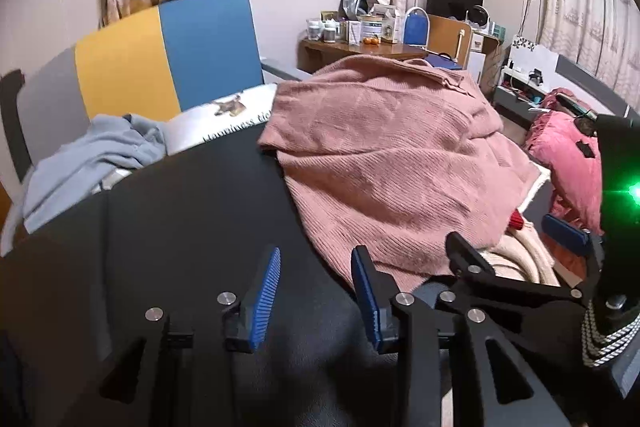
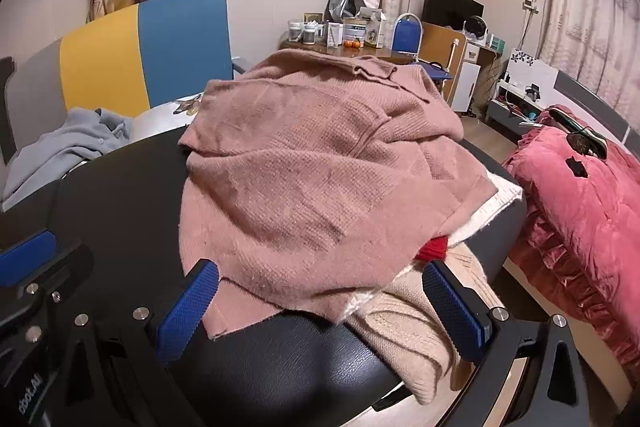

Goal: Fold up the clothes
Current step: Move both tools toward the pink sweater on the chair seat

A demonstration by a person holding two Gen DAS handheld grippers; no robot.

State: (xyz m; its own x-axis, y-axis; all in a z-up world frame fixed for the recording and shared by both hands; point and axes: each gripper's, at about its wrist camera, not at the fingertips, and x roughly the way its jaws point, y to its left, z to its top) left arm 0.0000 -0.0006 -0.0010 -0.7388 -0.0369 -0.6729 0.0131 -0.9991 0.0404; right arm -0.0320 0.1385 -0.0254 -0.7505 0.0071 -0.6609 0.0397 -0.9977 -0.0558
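Observation:
A pink knit sweater [image 1: 384, 155] [image 2: 312, 163] lies crumpled on the black round table [image 1: 180, 211] [image 2: 120, 187], on top of a cream knit garment [image 2: 416, 327] and a bit of red fabric [image 2: 434, 247]. My left gripper [image 1: 316, 255] stands open just left of the sweater's near edge, with nothing between its blue pads [image 1: 264, 299]. My right gripper [image 2: 320, 267] is wide open, and the sweater's near hem lies between its fingers [image 2: 452, 307]. In the left wrist view the right gripper [image 1: 516, 247] shows at the right, over the cream garment [image 1: 528, 267].
A grey-blue garment [image 1: 84, 163] [image 2: 68, 143] and a white printed piece [image 1: 224, 119] lie at the table's far left, in front of a yellow and blue chair [image 1: 168, 55]. A pink quilted bed [image 2: 592, 211] is to the right. A cluttered wooden desk [image 2: 360, 51] stands behind.

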